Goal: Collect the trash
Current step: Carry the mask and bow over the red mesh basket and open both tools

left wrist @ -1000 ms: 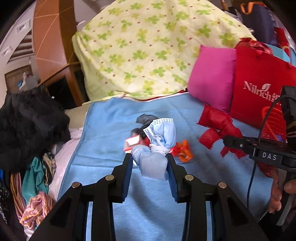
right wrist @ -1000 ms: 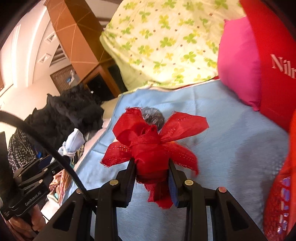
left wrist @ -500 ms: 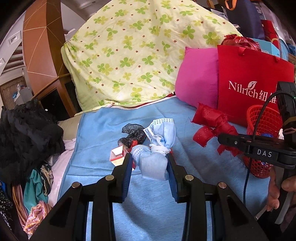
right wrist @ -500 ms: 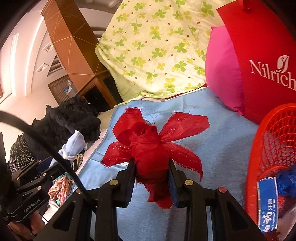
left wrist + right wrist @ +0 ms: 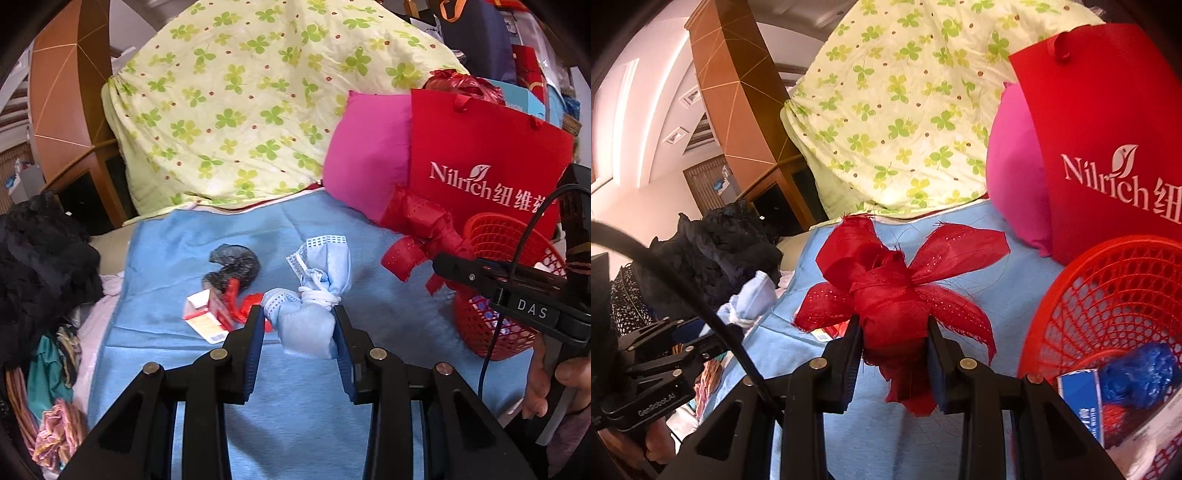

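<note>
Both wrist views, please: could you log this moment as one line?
left gripper: shut on blue mask bundle | right gripper: shut on red ribbon | red basket: beside

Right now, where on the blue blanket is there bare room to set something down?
Bare blue blanket lies below the left gripper, and between the black bag and the floral quilt. Crowded: the carton and scraps centrally, the red basket rightward.

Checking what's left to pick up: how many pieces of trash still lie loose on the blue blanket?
3: a black bag, a red scrap and a small carton, clustered left of the left gripper. More may hide behind the held items.
</note>
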The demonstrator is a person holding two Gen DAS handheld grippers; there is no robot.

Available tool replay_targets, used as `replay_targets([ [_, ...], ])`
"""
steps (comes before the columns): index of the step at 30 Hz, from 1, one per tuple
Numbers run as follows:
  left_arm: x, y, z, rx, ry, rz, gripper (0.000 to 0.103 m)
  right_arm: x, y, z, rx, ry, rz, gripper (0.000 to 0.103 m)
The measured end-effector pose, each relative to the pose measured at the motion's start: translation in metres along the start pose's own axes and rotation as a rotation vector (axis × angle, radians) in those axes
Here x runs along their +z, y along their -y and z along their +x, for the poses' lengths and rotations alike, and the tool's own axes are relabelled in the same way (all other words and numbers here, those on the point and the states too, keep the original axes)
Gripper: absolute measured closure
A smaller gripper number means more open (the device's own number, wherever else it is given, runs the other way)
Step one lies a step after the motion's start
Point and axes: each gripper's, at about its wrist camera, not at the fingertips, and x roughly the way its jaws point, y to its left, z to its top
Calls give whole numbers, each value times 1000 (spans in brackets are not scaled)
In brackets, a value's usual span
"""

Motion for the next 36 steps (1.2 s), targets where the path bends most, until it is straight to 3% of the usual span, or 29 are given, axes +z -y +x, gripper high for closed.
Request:
replay_targets([
  [12, 9, 39, -2, -92, 8, 50, 65, 8, 37, -43, 117, 86, 93, 69],
  [27, 32, 105, -3, -214, 12, 154, 64, 11, 92, -88, 82, 170, 231, 67],
  [36, 43, 150, 1, -311, 2, 200, 64, 12, 119, -108, 18, 214, 296, 67],
])
